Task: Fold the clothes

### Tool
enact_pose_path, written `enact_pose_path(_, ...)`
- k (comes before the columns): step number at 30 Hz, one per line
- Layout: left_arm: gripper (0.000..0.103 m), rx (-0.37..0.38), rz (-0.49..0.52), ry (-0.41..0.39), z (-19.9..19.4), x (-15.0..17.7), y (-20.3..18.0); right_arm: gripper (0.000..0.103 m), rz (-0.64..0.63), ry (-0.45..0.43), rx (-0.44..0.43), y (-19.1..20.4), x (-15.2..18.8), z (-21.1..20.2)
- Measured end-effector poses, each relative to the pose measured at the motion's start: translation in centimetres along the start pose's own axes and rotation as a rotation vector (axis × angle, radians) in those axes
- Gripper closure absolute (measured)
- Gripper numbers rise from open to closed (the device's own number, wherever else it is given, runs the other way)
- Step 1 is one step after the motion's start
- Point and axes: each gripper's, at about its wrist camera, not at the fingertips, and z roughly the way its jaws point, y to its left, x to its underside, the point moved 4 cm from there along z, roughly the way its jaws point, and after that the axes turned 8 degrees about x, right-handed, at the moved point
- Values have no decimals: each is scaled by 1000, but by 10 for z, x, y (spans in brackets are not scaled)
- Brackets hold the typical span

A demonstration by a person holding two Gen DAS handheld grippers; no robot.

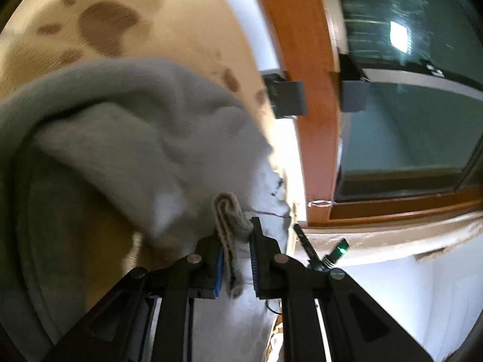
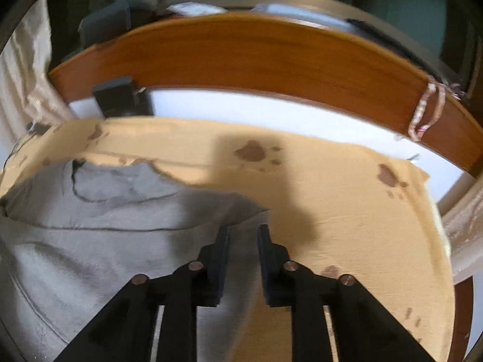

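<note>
In the left wrist view a grey sweatshirt-like garment [image 1: 135,126] is lifted and bulges over the left half of the frame. My left gripper [image 1: 237,229] is shut on a folded, ribbed hem of it, which sticks up between the fingers. In the right wrist view the same grey garment [image 2: 90,241] lies spread over the lower left, with a black drawstring [image 2: 75,181] near its far edge. My right gripper [image 2: 244,229] sits at the garment's right edge, its jaws narrowly apart with a strip of grey cloth running between them.
A tan sheet with brown paw prints [image 2: 347,226] covers the bed under the garment. A curved wooden bed frame [image 2: 256,57] borders it at the far side, with a dark box [image 2: 120,99] and a tied ribbon [image 2: 427,111]. A window [image 1: 407,120] lies beyond.
</note>
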Motion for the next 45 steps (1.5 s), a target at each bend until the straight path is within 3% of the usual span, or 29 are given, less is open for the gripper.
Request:
enact_pose_path(1, 88, -6, -7, -1, 0, -1, 3, 64, 28, -8, 17, -8, -1, -2)
enact_pose_path(2, 88, -12, -13, -1, 1, -1, 6, 41, 52, -15, 31, -15, -2, -3)
enact_pose_path(3, 87, -18, -20, -2, 1, -2, 9, 27, 84, -26, 53, -24, -4, -4)
enact_pose_path(6, 79, -34, -38, -4, 2, -4, 16, 27, 109, -30, 82, -34, -7, -5)
enact_pose_path(11, 64, -33, -58, -4, 2, -5, 16, 27, -49, 54, 78, -3, -2, 18)
enact_pose_path(14, 53, -22, -94, -11, -6, -7, 16, 27, -112, 76, 136, 6, 4, 34)
enact_pose_path(18, 39, -9, -110, -63, -27, -10, 12, 27, -52, 86, 184, -8, 3, 37)
enact_pose_path(22, 28, -1, -86, -101, -41, -8, 2, 27, -103, 43, 244, -4, 4, 25)
enact_pose_path(25, 24, -7, -61, -78, -36, -2, -4, 27, -103, -42, 270, 1, 3, -3)
enact_pose_path(29, 24, 16, -57, -17, -16, 7, -10, 25, -96, -134, 102, 30, 0, -46)
enact_pose_path(31, 24, 47, -58, 19, -5, 13, -15, 25, -157, -139, -9, 61, 1, -60)
enact_pose_path(35, 24, 66, -22, 55, 7, 22, -29, 25, -321, -96, -127, 127, 9, -61)
enact_pose_path(40, 23, 33, -17, 41, 21, 12, -27, 25, -413, -28, -201, 189, 21, -48)
enact_pose_path(45, 28, -16, -30, 20, 17, 8, -12, 24, -424, 21, -169, 198, 24, -20)
